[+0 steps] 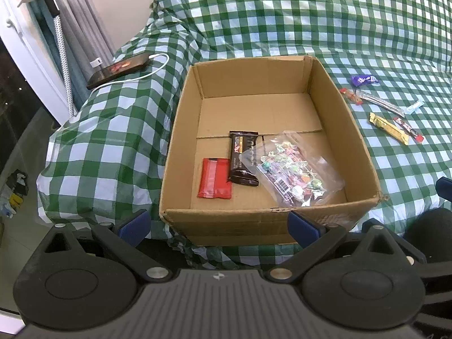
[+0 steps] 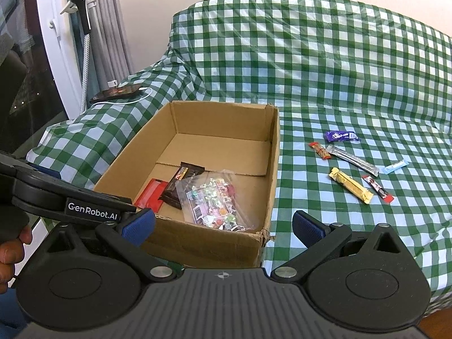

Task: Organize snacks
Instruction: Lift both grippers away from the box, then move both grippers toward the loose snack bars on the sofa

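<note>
An open cardboard box sits on a green checked cloth. In it lie a red packet, a dark chocolate bar and a clear bag of candies. Several snacks lie on the cloth right of the box: a purple bar, a gold bar, a silver stick, small red packets. My left gripper is open and empty at the box's near wall. My right gripper is open and empty at the box's near right corner.
A phone on a white charging cable lies on the cloth's left rise. A stand with a grey curtain is at the far left. The left gripper's body shows at the left of the right wrist view.
</note>
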`<state>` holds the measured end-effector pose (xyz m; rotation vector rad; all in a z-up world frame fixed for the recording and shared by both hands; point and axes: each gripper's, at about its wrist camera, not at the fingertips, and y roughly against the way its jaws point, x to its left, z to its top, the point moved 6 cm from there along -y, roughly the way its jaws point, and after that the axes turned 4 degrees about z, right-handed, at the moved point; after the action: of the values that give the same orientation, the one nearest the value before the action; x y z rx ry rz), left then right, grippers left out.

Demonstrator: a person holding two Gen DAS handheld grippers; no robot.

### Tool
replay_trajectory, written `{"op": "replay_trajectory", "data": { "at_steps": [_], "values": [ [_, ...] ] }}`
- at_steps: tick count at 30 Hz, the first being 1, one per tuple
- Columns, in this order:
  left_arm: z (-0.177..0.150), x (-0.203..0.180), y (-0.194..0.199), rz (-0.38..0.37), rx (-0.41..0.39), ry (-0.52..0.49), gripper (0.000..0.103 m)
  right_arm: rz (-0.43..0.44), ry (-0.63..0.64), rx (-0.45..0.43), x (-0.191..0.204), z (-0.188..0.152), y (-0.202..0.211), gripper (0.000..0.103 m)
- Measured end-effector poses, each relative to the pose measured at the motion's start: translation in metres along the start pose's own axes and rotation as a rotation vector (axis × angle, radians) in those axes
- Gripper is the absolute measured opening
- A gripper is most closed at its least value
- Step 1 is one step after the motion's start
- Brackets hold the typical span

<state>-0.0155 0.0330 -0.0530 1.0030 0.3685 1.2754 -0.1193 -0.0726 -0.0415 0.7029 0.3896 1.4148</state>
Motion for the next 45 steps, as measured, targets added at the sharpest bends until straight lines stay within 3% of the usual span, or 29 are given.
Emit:
{"op": "replay_trajectory", "data": {
  "at_steps": [31, 38, 45],
  "values": [
    [0.076, -0.072, -0.005, -0.066, -0.058, -0.109, 0.103, -0.229, -0.255, -0.044, -0.133, 0.009, -0.003, 0.103],
    [0.1, -0.11, -0.007, -0.111, -0.062, -0.146, 0.103, -0.276, -0.296, -0.045, -0.169, 0.007, -0.007, 0.103],
    [0.133, -0.178, -0.015, -0.168, -0.052, -0.223, 0.103, -0.347, -0.361, -0.045, -0.226, -0.003, -0.015, 0.103]
  ]
}}
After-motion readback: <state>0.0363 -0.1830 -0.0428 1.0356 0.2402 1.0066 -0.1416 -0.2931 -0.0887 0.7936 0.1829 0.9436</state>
